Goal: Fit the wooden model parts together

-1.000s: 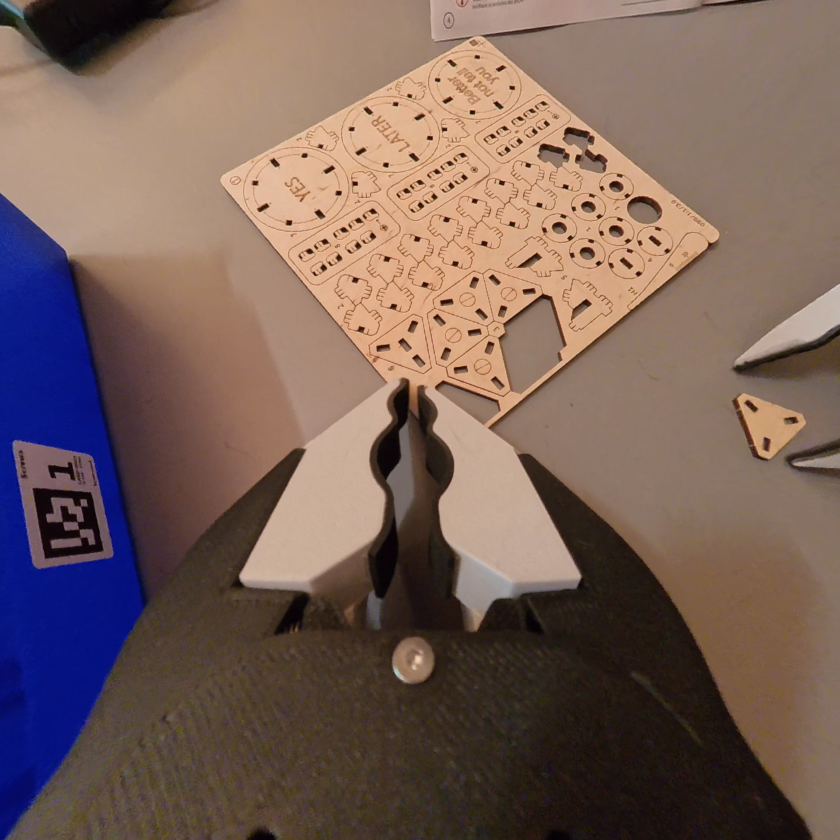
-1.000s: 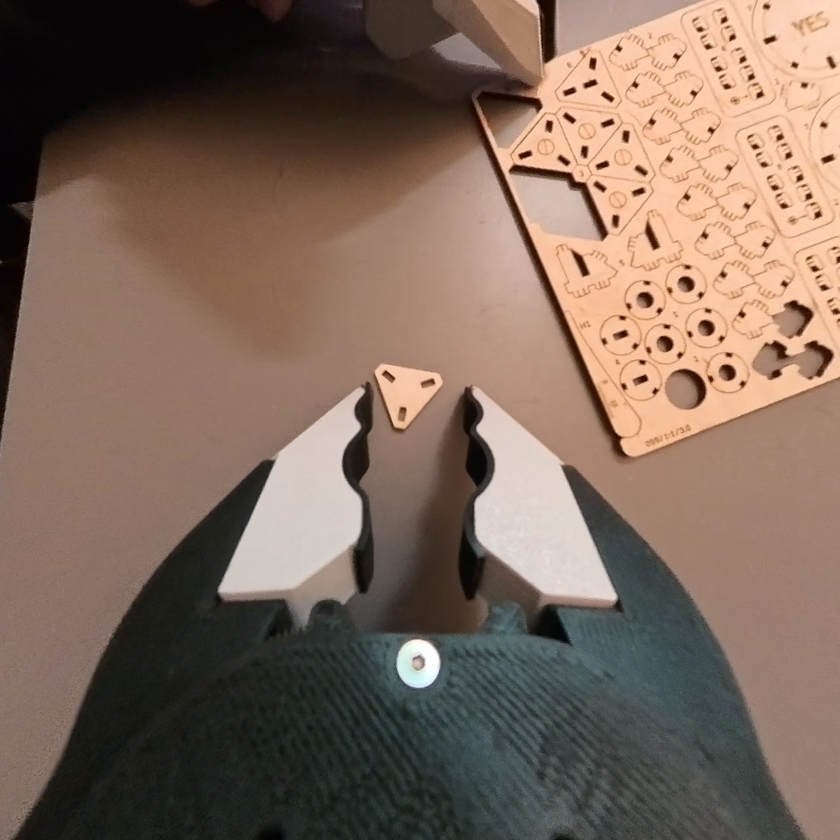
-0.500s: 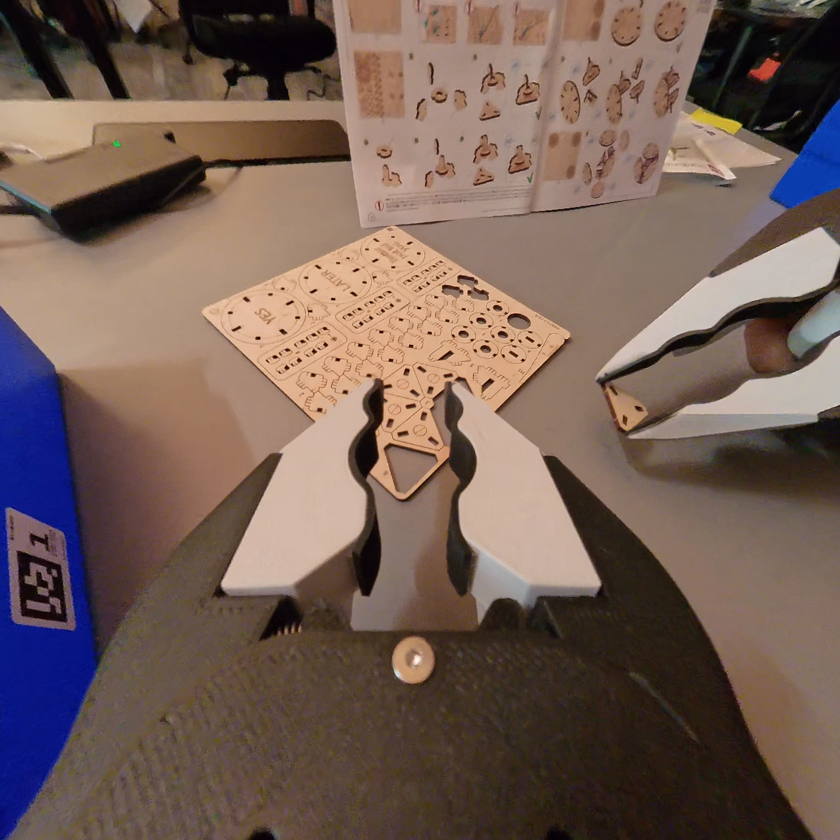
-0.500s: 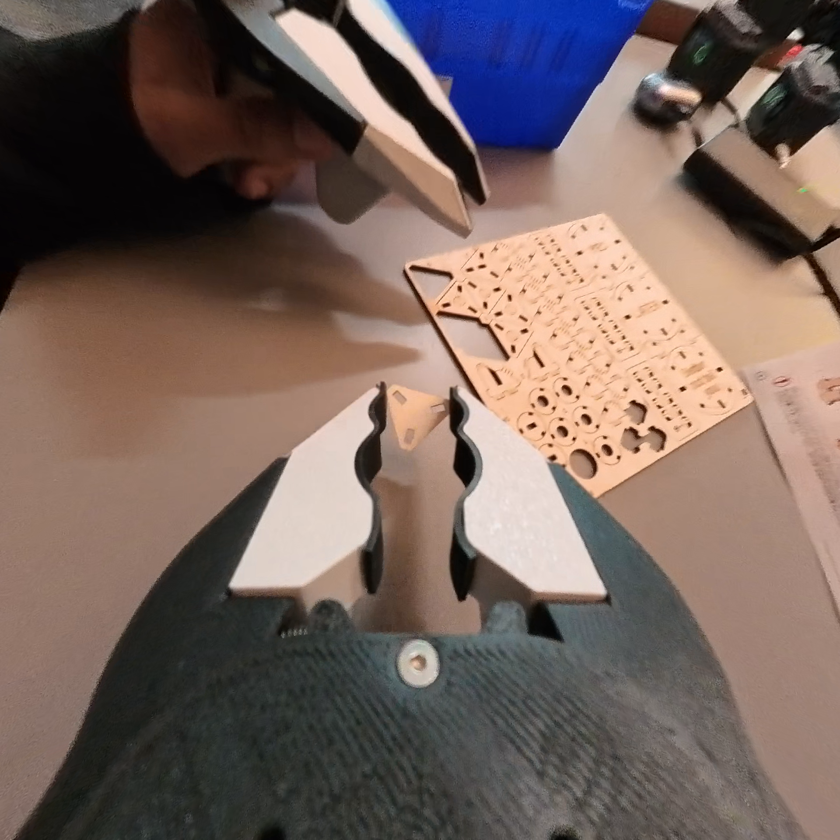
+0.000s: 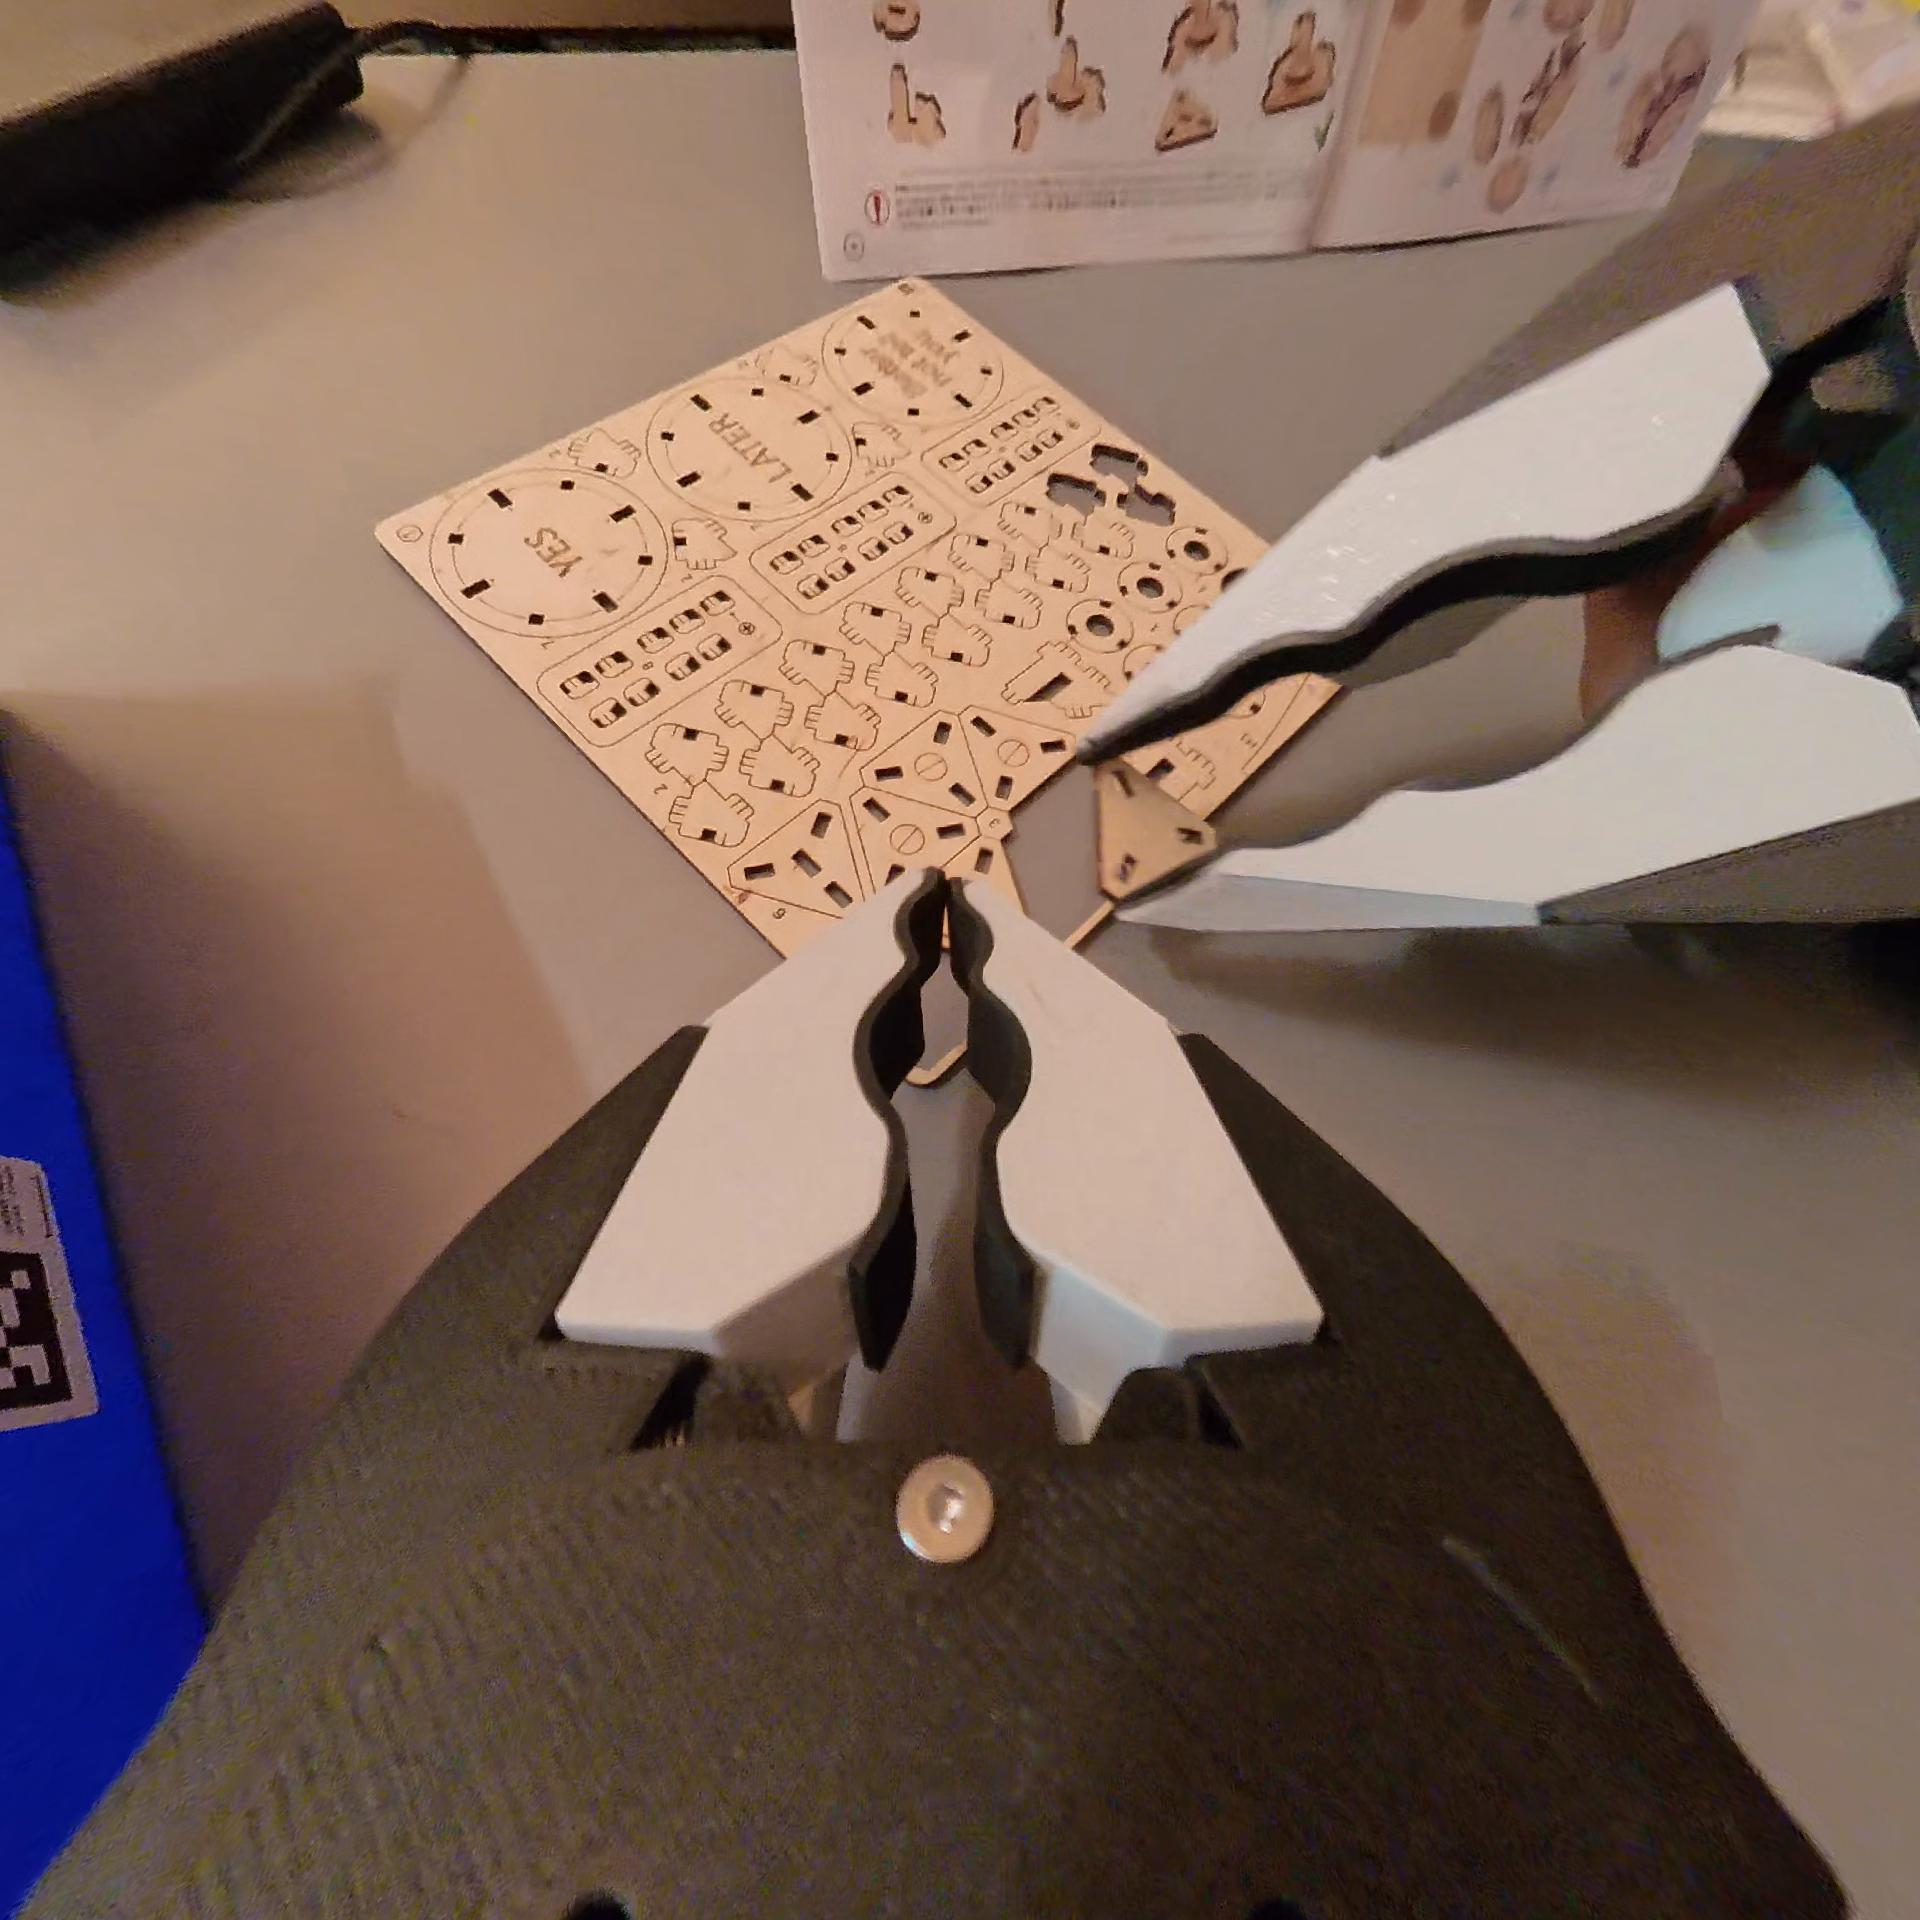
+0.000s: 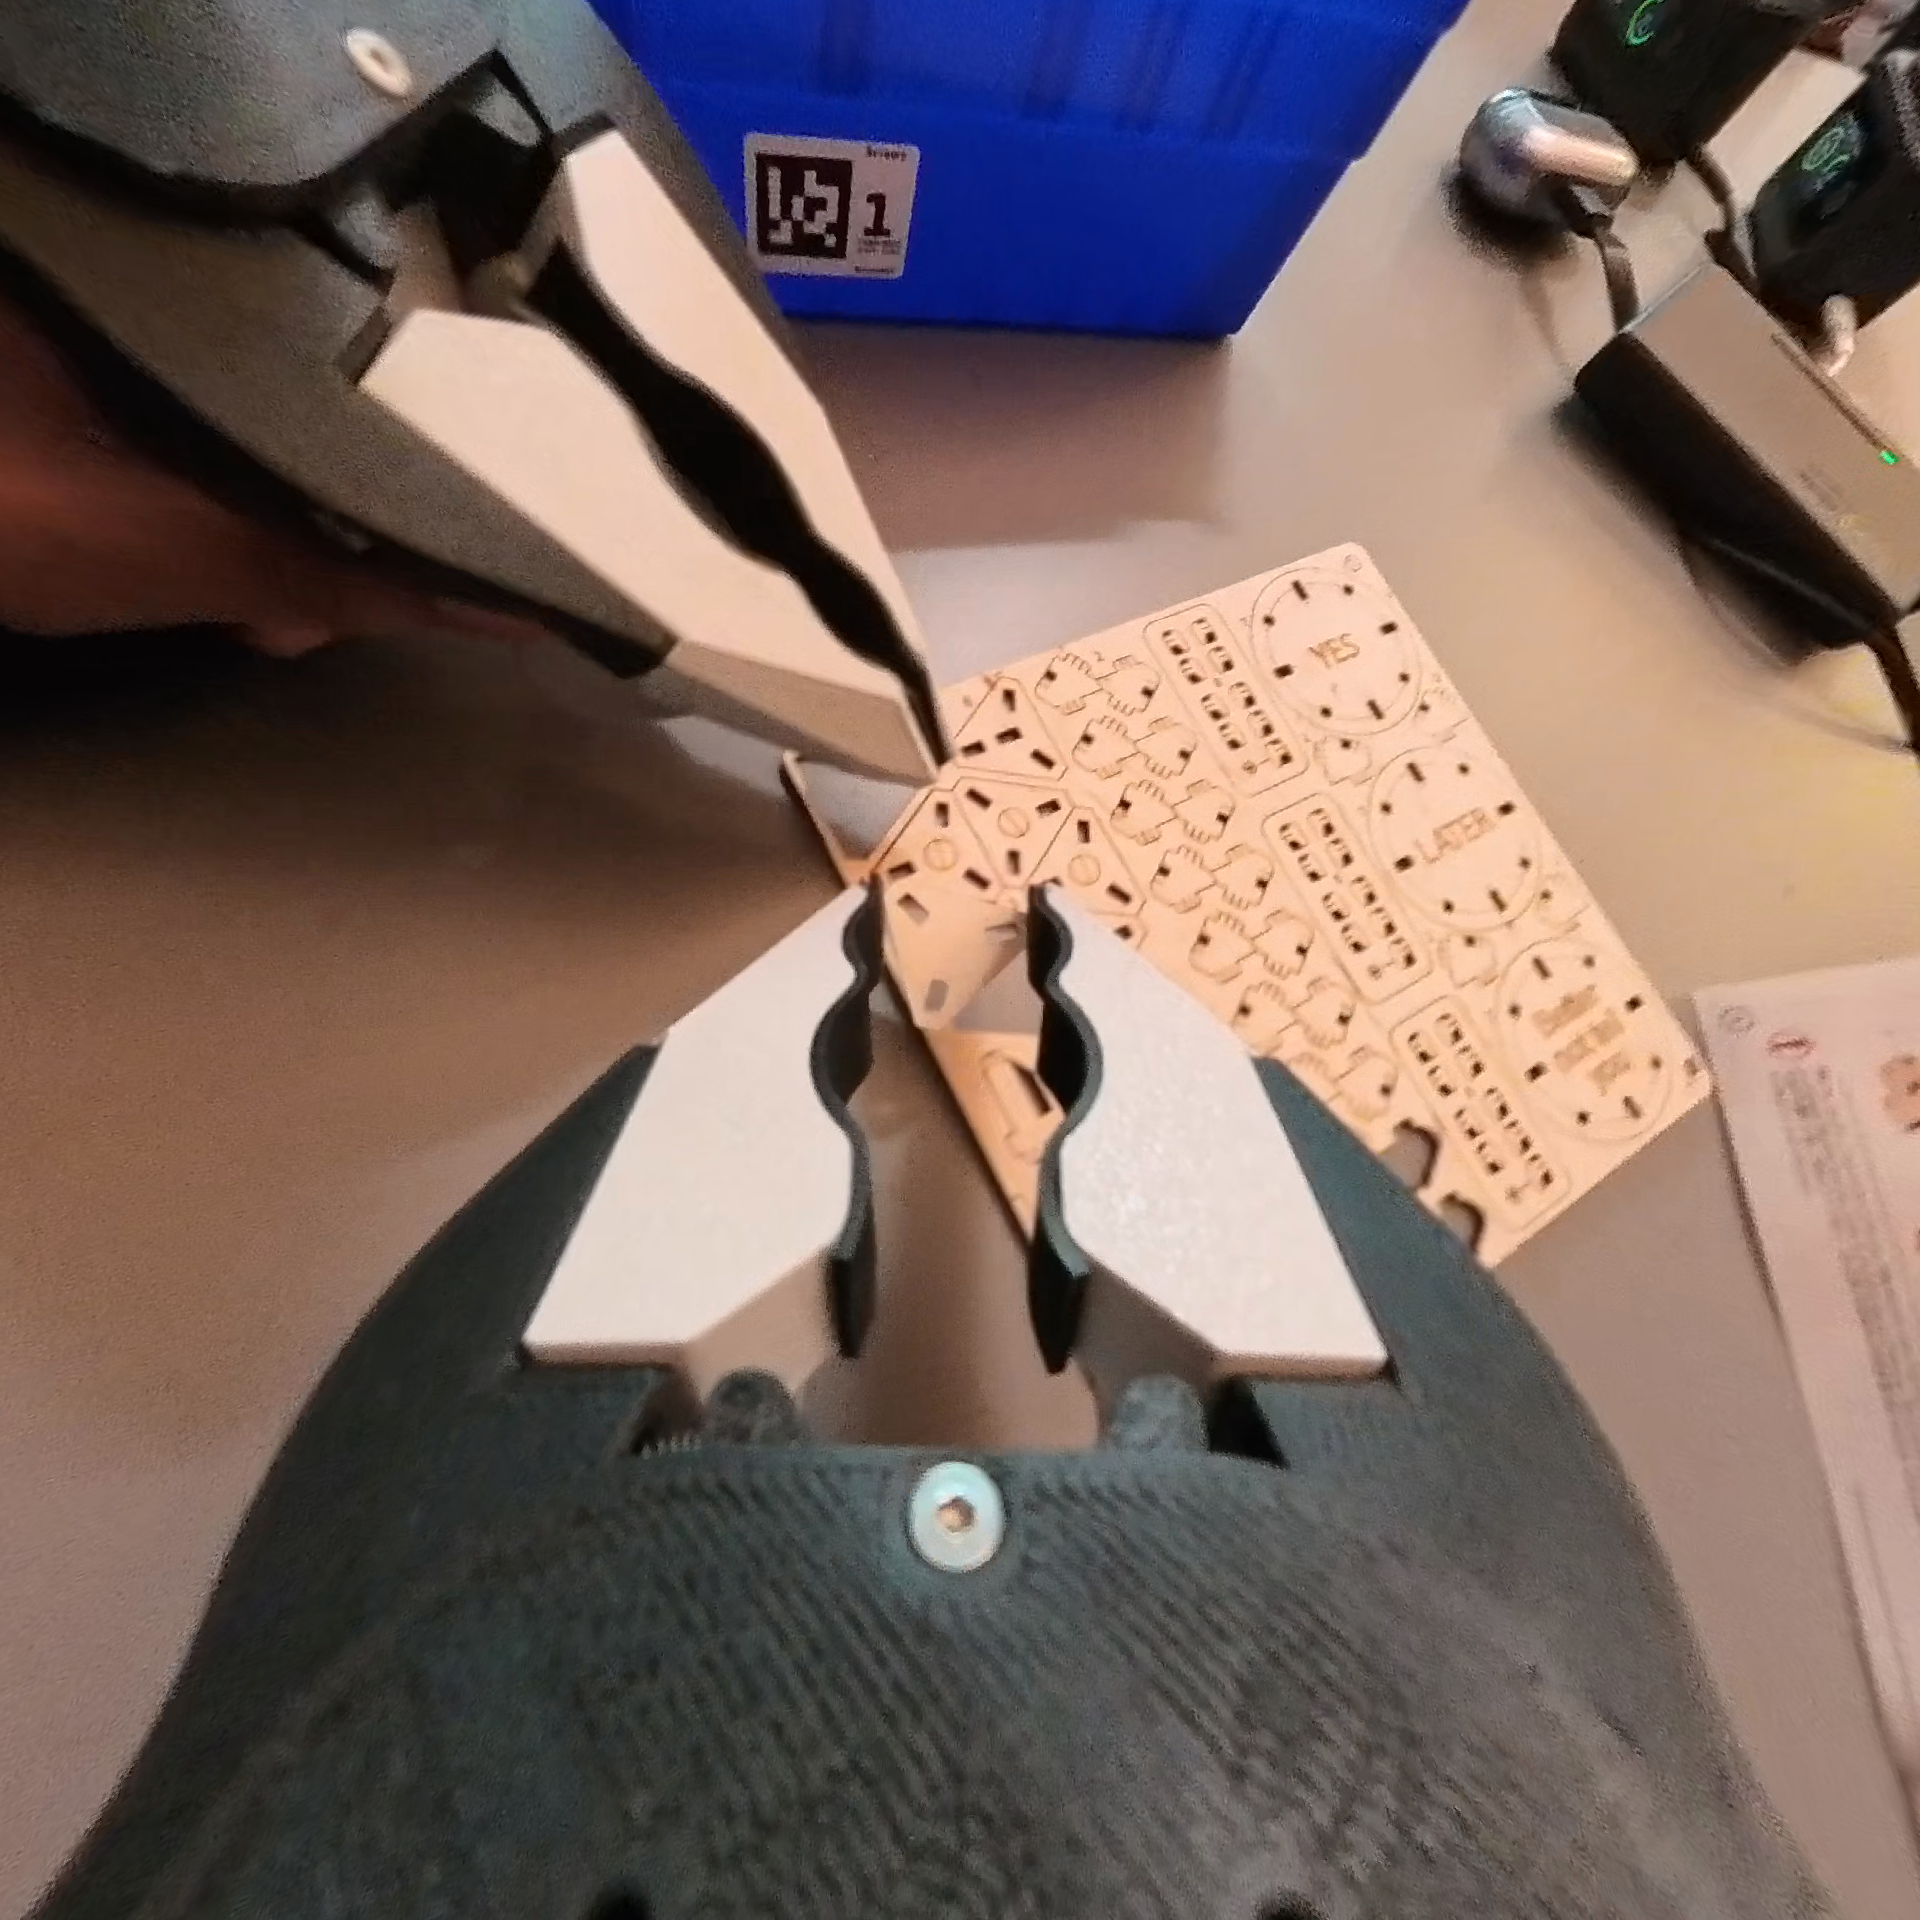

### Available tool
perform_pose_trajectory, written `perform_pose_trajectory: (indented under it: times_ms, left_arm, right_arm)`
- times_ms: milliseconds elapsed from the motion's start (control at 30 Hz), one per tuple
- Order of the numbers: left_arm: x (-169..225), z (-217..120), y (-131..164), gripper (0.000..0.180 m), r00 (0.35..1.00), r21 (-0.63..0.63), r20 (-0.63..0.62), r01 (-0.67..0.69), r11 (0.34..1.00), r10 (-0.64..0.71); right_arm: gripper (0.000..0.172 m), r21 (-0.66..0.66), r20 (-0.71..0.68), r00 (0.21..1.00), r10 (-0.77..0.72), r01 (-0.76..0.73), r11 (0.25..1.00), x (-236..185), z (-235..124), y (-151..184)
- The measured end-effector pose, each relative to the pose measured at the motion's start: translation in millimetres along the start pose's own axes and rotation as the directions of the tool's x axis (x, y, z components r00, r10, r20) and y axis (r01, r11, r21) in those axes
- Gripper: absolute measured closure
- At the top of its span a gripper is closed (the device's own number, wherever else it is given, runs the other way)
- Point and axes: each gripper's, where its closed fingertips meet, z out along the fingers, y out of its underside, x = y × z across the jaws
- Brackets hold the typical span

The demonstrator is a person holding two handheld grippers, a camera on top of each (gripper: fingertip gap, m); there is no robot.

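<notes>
Through my left wrist camera, my left gripper (image 5: 943, 891) is closed, its tips meeting over the near corner of the wooden sheet (image 5: 727, 582), where a piece has been cut out; whether they pinch the thin frame there I cannot tell. The sheet lies flat on the grey table (image 5: 436, 343) with bare table on its left, up to the blue bin (image 5: 62, 1247) at the left edge. A booklet (image 5: 1195, 135) lies just beyond the sheet's far corner. My right gripper (image 5: 1101, 831) comes in from the right, holding a small wooden triangle (image 5: 1148, 836) just above the sheet's near edge.

Through my right wrist camera, my right gripper (image 6: 951, 935) grips the wooden triangle (image 6: 940, 951) by its edges, both pads pressing on it, over the sheet's (image 6: 1351, 883) cut-out corner. My left gripper (image 6: 925, 748) is close ahead. The bin (image 6: 1039, 156) bears a white sticker (image 6: 831, 203) with a square code. The sheet's round pieces carry engraved words. Black boxes (image 6: 1714, 416) with cables stand far right, and open table lies to the left.
</notes>
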Motion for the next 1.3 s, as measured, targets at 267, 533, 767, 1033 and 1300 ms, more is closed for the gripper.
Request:
perform_pose_trajectory:
  times_ms: [267,533,767,1033,1300]
  left_arm:
    - [-1.4,7.0,9.6,0.180,0.998,-0.080,0.041,-0.034,0.996,0.037]
    - [-1.4,9.2,12.5,0.180,0.999,-0.103,0.029,-0.017,0.995,0.021]
    - [-1.7,8.3,11.4,0.180,1.000,-0.093,0.016,0.001,0.996,0.000]
    - [-1.6,8.7,12.2,0.180,1.000,-0.099,0.014,0.002,0.995,-0.001]
    - [-1.2,9.1,13.5,0.180,1.000,-0.107,0.015,-0.003,0.994,0.005]
  right_arm:
    - [0.146,-0.134,0.127,0.992,-0.026,0.043,0.990,3.1,17.8,8.1]
    - [0.145,-0.105,0.174,0.984,0.029,-0.011,0.994,-0.8,17.3,9.0]
    - [0.138,-0.099,0.157,0.988,0.004,0.012,0.995,2.1,12.8,7.7]
    - [0.151,-0.073,0.165,0.981,0.097,-0.086,0.994,19.0,-3.3,8.0]
    - [0.146,-0.151,0.220,0.972,0.088,-0.055,0.987,-0.5,10.0,21.6]
